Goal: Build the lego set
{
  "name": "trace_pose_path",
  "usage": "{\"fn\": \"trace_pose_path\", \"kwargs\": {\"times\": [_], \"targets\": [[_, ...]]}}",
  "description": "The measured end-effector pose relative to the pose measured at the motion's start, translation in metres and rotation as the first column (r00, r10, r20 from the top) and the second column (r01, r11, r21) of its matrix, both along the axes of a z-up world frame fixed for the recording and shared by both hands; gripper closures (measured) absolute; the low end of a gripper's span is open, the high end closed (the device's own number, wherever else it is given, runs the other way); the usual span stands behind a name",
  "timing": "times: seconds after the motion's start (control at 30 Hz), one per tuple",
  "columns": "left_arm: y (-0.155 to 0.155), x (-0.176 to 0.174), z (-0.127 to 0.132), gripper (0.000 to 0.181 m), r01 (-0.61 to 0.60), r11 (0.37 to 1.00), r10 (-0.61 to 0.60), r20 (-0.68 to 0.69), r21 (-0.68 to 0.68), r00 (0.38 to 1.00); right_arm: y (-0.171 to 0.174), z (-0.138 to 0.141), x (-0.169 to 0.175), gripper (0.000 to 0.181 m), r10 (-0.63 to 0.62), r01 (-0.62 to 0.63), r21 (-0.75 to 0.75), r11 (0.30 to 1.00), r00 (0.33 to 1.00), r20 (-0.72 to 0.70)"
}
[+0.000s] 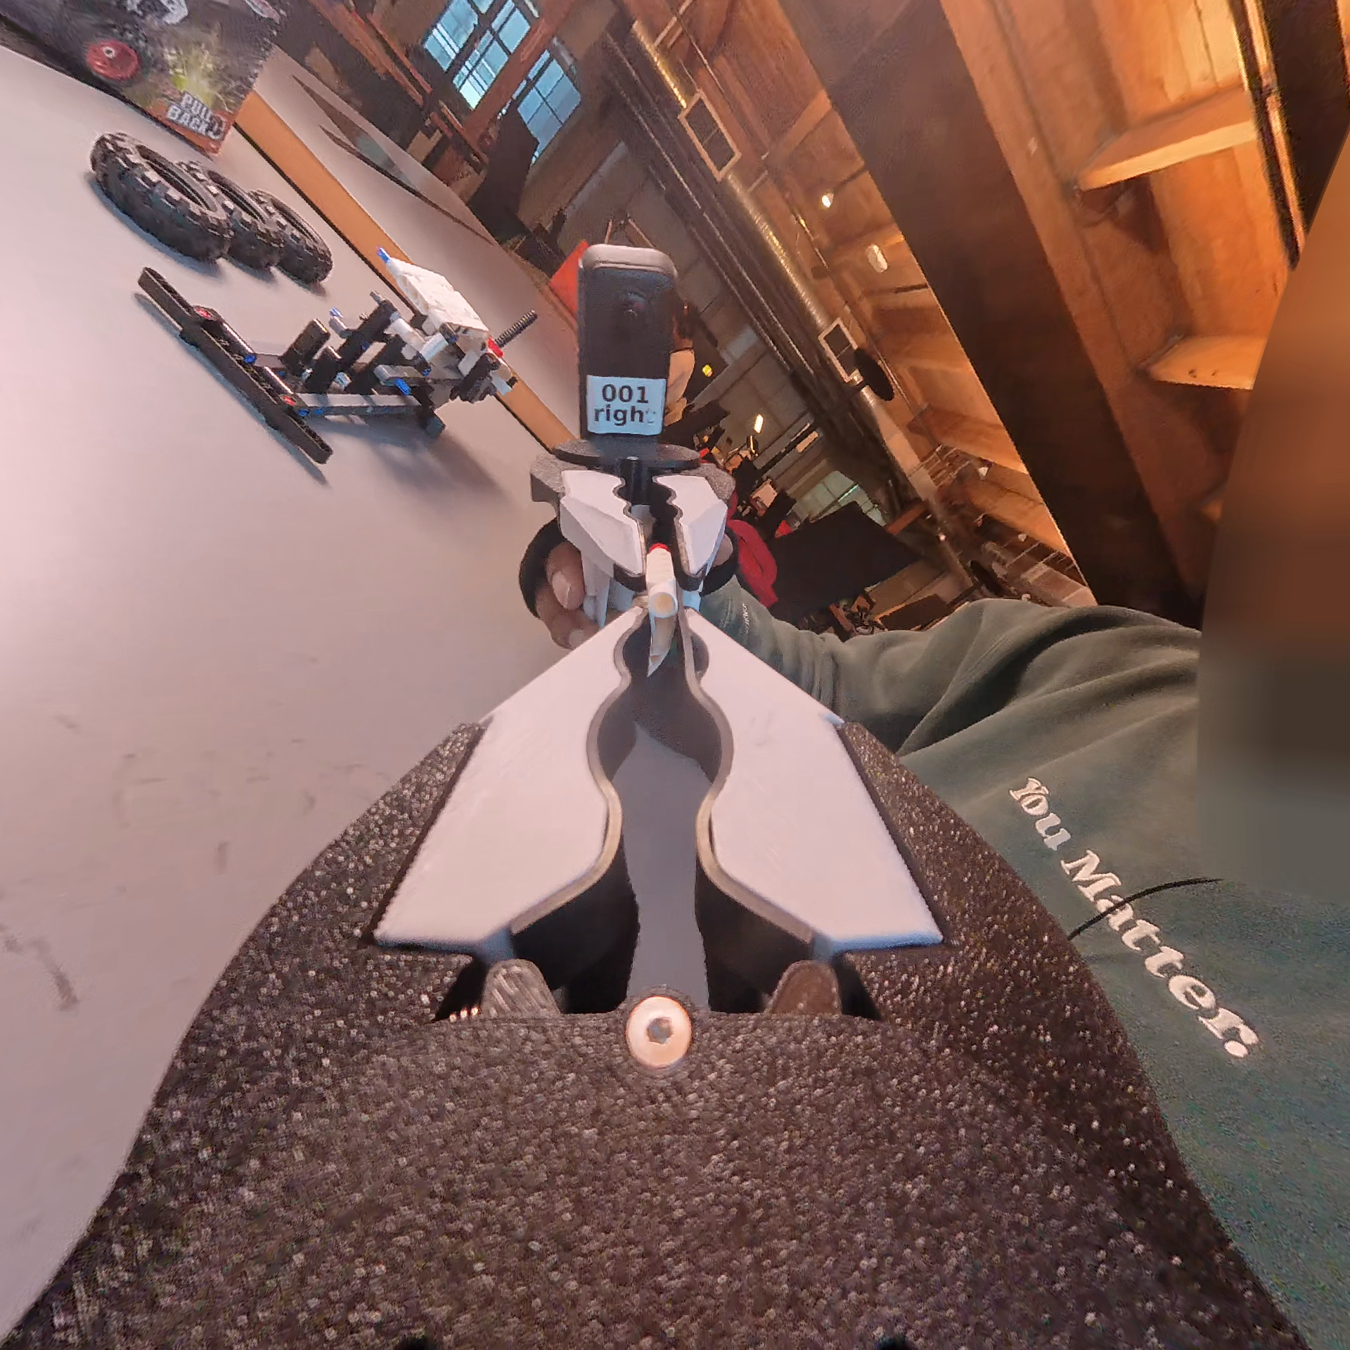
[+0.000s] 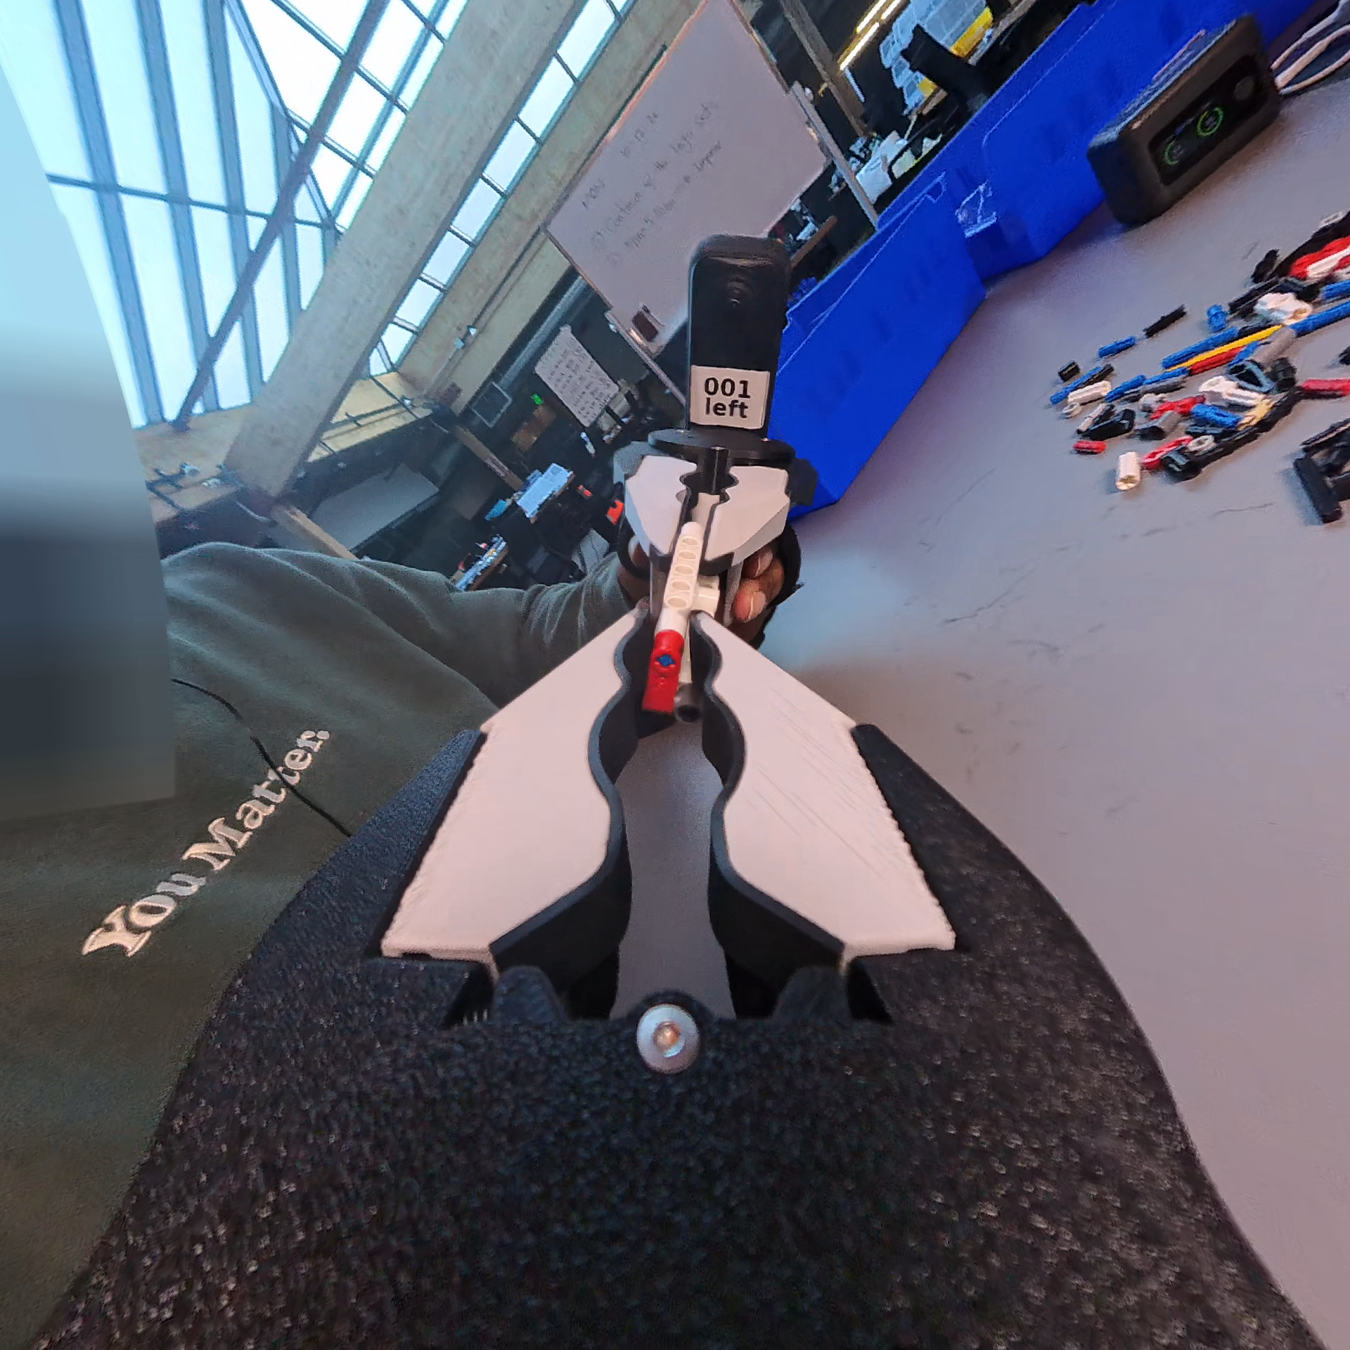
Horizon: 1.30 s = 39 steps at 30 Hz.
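Both grippers are raised above the grey table [image 1: 219,657] and point at each other, tip to tip. My left gripper [image 1: 661,621] is shut on one end of a white lego beam [image 1: 661,595]. My right gripper [image 2: 668,624] is shut on the other end of that beam [image 2: 683,577], where a red connector [image 2: 663,676] with a blue pin sits between its fingers. Each gripper also shows in the other's view: the right one in the left wrist view [image 1: 657,544], the left one in the right wrist view [image 2: 698,511]. A half-built black and white chassis [image 1: 351,365] lies on the table.
Several black tyres [image 1: 212,204] and the set's box [image 1: 146,58] lie behind the chassis. A pile of loose lego pieces [image 2: 1205,387] lies on the table at the right, with blue bins [image 2: 913,292] and a black device [image 2: 1183,139] behind. A person's green sleeve [image 1: 950,694] is close by. Less than 4 cm separates the two grippers' tips.
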<state>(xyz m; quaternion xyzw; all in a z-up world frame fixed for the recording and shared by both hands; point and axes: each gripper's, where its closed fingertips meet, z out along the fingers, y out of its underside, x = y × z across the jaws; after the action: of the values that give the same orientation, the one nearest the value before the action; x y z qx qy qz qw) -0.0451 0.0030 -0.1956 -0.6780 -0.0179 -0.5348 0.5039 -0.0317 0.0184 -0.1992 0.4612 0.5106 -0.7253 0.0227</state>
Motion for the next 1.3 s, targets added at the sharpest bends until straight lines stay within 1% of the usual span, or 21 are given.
{"fn": "trace_pose_path", "kwargs": {"times": [0.17,0.27,0.3,0.33,0.4,0.43,0.47,0.5,0.53,0.6,0.67,0.73,0.8,0.87,0.93,0.97,1.0,1.03,1.07,1.17,1.3], "targets": [[0.000,-0.001,0.000,0.175,-0.005,1.000,0.005,-0.015,0.004,1.000,0.000,-0.004,0.000,0.173,-0.022,0.023,0.090,0.996,1.000,-0.005],[-0.001,0.002,0.000,0.174,0.019,1.000,-0.019,-0.028,0.010,0.999,0.000,-0.006,0.002,0.174,0.003,-0.004,0.063,0.998,1.000,0.024],[-0.002,0.003,-0.002,0.174,0.027,1.000,-0.026,-0.056,0.009,0.998,0.000,-0.008,0.003,0.174,0.010,-0.012,0.067,0.998,0.999,0.036],[-0.003,0.005,-0.005,0.168,0.034,0.999,-0.032,-0.114,0.020,0.993,0.000,-0.011,0.004,0.174,0.015,-0.018,0.081,0.997,0.999,0.045],[-0.005,0.010,-0.009,0.148,0.056,0.998,-0.049,-0.224,0.027,0.973,-0.003,-0.018,0.006,0.174,0.030,-0.037,0.137,0.990,0.998,0.056],[-0.005,0.013,-0.012,0.146,0.063,0.998,-0.056,-0.260,0.019,0.964,-0.006,-0.019,0.007,0.174,0.043,-0.050,0.157,0.986,0.998,0.051],[-0.005,0.016,-0.016,0.146,0.067,0.998,-0.063,-0.287,0.004,0.956,-0.010,-0.019,0.008,0.174,0.058,-0.066,0.170,0.983,0.997,0.053],[-0.005,0.019,-0.021,0.155,0.073,0.997,-0.074,-0.302,-0.013,0.951,-0.013,-0.021,0.008,0.174,0.065,-0.075,0.195,0.978,0.996,0.057],[-0.006,0.022,-0.023,0.174,0.083,0.996,-0.087,-0.302,-0.024,0.949,-0.015,-0.023,0.009,0.174,0.071,-0.083,0.223,0.971,0.996,0.058],[-0.003,0.022,-0.022,0.174,0.069,0.997,-0.075,-0.255,-0.031,0.964,-0.011,-0.019,0.006,0.174,0.046,-0.051,0.233,0.971,0.999,0.028],[0.001,0.016,-0.011,0.174,0.037,0.999,-0.040,-0.117,-0.020,0.992,0.003,0.003,-0.004,0.172,-0.062,0.075,0.173,0.982,0.995,-0.084],[0.006,0.004,0.001,0.174,-0.014,1.000,0.014,0.053,-0.001,0.998,0.023,0.017,-0.010,0.144,-0.185,0.210,0.149,0.966,0.969,-0.162],[0.010,-0.011,0.013,0.174,-0.078,0.997,0.070,0.217,0.025,0.974,0.022,0.018,-0.009,0.137,-0.191,0.216,0.138,0.967,0.965,-0.177],[0.013,-0.018,0.020,0.174,-0.112,0.993,0.096,0.314,0.032,0.945,0.007,0.015,-0.013,0.142,-0.181,0.203,0.116,0.972,0.968,-0.172],[0.014,-0.012,0.023,0.174,-0.103,0.994,0.083,0.340,0.041,0.937,-0.008,0.012,-0.020,0.144,-0.174,0.197,0.130,0.972,0.970,-0.171],[0.015,-0.007,0.024,0.174,-0.094,0.995,0.073,0.341,0.044,0.937,-0.013,0.013,-0.022,0.151,-0.165,0.189,0.127,0.974,0.971,-0.175],[0.014,-0.003,0.025,0.174,-0.086,0.995,0.063,0.340,0.053,0.938,-0.014,0.014,-0.023,0.163,-0.166,0.188,0.116,0.975,0.970,-0.176],[0.013,-0.002,0.028,0.174,-0.085,0.994,0.058,0.349,0.062,0.935,-0.012,0.016,-0.024,0.171,-0.172,0.194,0.106,0.975,0.967,-0.187],[0.012,-0.001,0.029,0.174,-0.079,0.995,0.054,0.345,0.059,0.937,-0.014,0.016,-0.022,0.174,-0.138,0.159,0.102,0.982,0.972,-0.188],[0.010,0.004,0.028,0.174,-0.052,0.997,0.033,0.332,0.051,0.943,-0.016,0.016,-0.016,0.175,-0.100,0.125,0.117,0.985,0.976,-0.196],[0.008,0.013,0.025,0.174,-0.003,1.000,-0.006,0.337,0.027,0.942,-0.018,0.015,-0.005,0.176,0.003,0.019,0.123,0.992,0.984,-0.179]]}}
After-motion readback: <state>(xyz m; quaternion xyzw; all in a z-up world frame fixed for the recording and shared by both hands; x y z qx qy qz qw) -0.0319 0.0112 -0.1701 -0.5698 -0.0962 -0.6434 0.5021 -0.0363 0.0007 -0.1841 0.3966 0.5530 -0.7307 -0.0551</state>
